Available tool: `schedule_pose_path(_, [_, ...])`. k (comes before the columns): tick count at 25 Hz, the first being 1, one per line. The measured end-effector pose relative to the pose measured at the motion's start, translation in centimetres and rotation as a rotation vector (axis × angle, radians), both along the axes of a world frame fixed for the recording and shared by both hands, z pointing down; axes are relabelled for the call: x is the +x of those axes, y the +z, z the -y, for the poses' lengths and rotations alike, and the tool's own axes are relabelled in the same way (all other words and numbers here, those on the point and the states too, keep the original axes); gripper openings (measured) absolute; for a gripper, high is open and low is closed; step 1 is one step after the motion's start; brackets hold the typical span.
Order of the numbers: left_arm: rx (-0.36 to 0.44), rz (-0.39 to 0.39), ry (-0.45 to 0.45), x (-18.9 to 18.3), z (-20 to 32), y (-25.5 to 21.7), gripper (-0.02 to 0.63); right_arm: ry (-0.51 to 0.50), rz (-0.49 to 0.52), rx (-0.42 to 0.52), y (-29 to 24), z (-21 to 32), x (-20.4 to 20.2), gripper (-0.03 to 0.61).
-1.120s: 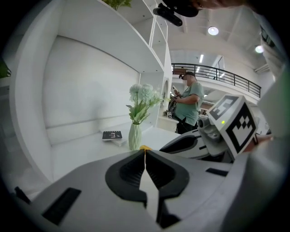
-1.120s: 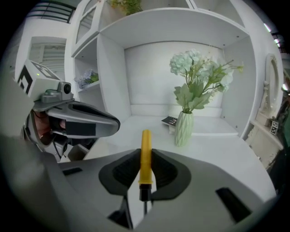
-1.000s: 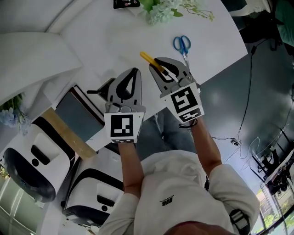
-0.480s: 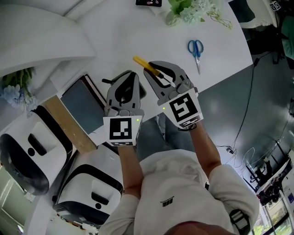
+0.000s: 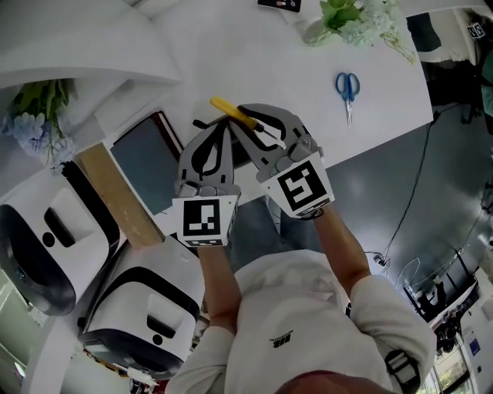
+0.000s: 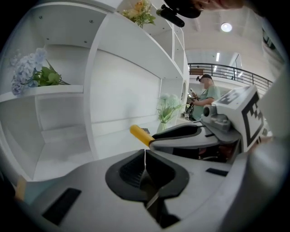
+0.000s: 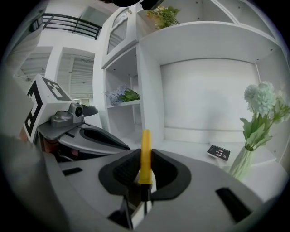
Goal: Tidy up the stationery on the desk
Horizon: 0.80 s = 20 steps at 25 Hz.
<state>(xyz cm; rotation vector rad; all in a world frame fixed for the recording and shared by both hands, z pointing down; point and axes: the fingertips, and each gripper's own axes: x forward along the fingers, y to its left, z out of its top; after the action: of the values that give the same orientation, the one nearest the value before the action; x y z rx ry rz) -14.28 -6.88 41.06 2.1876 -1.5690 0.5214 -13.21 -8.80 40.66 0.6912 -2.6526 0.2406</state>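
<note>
Overhead, the white desk point(image 5: 254, 46) fills the upper head view, its far corner cut off by the frame, with white shelving point(image 7: 204, 90) rising behind it. Two white-and-black machines point(image 5: 38, 254) sit low at the left, both clipped by the picture's edge, and I cannot tell what they are. The left gripper point(image 6: 145, 156) and right gripper point(image 5: 250, 119) are held side by side over the desk's near edge, tips close together. Left tongs: pressed together with only a hairline between the pads, nothing in them. Right tongs: narrow, clamped on a yellow tool point(image 7: 145, 140) that stands up out of the pads. Its lower end is dark and buried in the jaws, so pen or cutter cannot be told. A dark grey slab point(image 5: 146, 161) with a red edge lies left of the grippers, its right side hidden under the left one; beside it lies a tan strip point(image 5: 115, 192). Pale flowers in a vase point(image 5: 347, 19) are cut off at the top. Blue flowers point(image 5: 38, 127) are on a shelf at the left. Blue-handled scissors point(image 5: 347, 88) lie alone near the desk's right edge, well apart from both grippers. A small black card point(image 7: 219, 152) lies just beside the vase, its print too small to read.
</note>
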Motion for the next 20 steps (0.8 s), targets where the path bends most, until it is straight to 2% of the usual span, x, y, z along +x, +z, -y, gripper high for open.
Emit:
schedule_pose_path(10, [-0.001,0.0,-0.058,-2.5,-1.0,0.0,0.0,-0.019,0.089,0.022,-0.1,0.0,-3.3,0.058])
schedule_pose_path(20, [0.003,-0.001,-0.088,-3.3,-1.2,0.5,0.0,0.002,0.186,0.04,0.8,0.5,-3.8,0.058])
